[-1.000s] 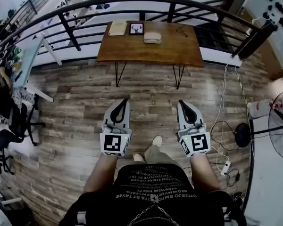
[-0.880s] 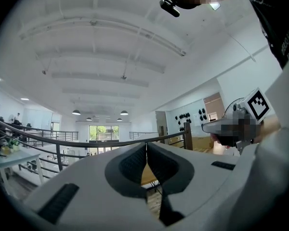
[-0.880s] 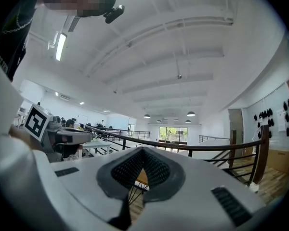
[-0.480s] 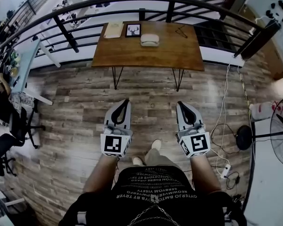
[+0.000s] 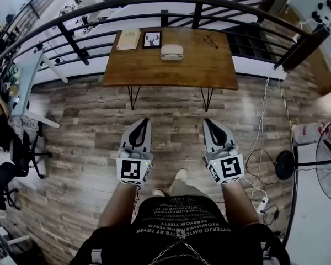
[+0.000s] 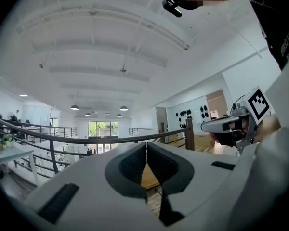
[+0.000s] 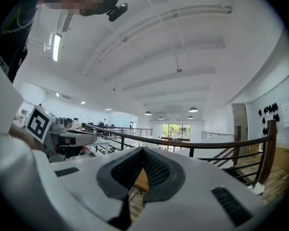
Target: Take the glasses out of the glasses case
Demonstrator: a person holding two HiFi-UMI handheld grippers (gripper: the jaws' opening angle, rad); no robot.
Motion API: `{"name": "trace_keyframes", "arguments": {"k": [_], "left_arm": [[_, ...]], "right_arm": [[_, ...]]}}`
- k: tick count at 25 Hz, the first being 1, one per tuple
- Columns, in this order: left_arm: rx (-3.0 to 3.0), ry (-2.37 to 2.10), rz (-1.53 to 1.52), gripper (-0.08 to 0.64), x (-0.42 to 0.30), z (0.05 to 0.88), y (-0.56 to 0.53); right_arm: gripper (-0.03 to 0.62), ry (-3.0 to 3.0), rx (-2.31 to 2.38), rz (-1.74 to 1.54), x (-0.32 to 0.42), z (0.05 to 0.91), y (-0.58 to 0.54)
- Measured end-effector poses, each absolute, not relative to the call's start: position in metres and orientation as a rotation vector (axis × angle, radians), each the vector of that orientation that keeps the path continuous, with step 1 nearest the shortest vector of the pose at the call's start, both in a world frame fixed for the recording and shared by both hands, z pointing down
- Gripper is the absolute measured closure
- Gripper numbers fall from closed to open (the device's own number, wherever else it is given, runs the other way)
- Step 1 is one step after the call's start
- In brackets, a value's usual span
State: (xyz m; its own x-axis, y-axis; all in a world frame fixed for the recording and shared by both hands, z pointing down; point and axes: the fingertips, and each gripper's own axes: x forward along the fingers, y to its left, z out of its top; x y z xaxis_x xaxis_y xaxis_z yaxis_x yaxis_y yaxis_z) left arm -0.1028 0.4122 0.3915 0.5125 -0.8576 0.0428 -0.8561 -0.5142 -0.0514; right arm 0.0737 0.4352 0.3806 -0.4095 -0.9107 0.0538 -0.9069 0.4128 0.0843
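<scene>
From the head view, the glasses case (image 5: 171, 52) sits closed toward the far side of the table (image 5: 171, 73), just beside a picture frame (image 5: 151, 39) and near a notepad (image 5: 128, 39). The left gripper (image 5: 145, 121) and right gripper (image 5: 206, 121) hang over the plank floor (image 5: 171, 112), well apart from the case, so the step in hand looks like the approach. It would go best by stepping in until the case lies within easy reach of both grippers, and parting the jaws before reaching. In the left gripper view the jaws are pressed together with nothing between them, only a sliver of table beyond. The right gripper view shows the same: jaws together, empty, pointing level toward the railing (image 7: 191, 144). One gripper should probably pin the base while the other lifts the lid.
</scene>
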Motion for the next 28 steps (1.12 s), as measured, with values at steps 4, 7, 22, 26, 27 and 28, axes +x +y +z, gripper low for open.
{"name": "trace_keyframes", "arguments": {"k": [4, 7, 22, 26, 27, 28], "left_arm": [[-2.711, 1.545, -0.099, 0.532, -0.097, 0.391, 0.399], [-2.706, 1.549, -0.098, 0.532, -0.092, 0.389, 0.392], [-2.643, 1.64, -0.072, 0.532, -0.072, 0.379, 0.377], [-2.634, 1.648, -0.086, 0.532, -0.067, 0.378, 0.375], [-2.636, 1.645, -0.091, 0.532, -0.065, 0.378, 0.376], [-2.637, 1.64, -0.093, 0.532, -0.063, 0.377, 0.376]], "right_arm": [[0.578, -2.569, 1.651, -0.054, 0.079, 0.379, 0.423], [0.578, -2.577, 1.65, -0.054, 0.085, 0.376, 0.417], [0.578, -2.671, 1.542, -0.04, 0.108, 0.377, 0.392], [0.578, -2.688, 1.531, -0.026, 0.112, 0.378, 0.392], [0.578, -2.691, 1.53, -0.021, 0.113, 0.378, 0.393], [0.578, -2.693, 1.528, -0.019, 0.113, 0.379, 0.395]]}}
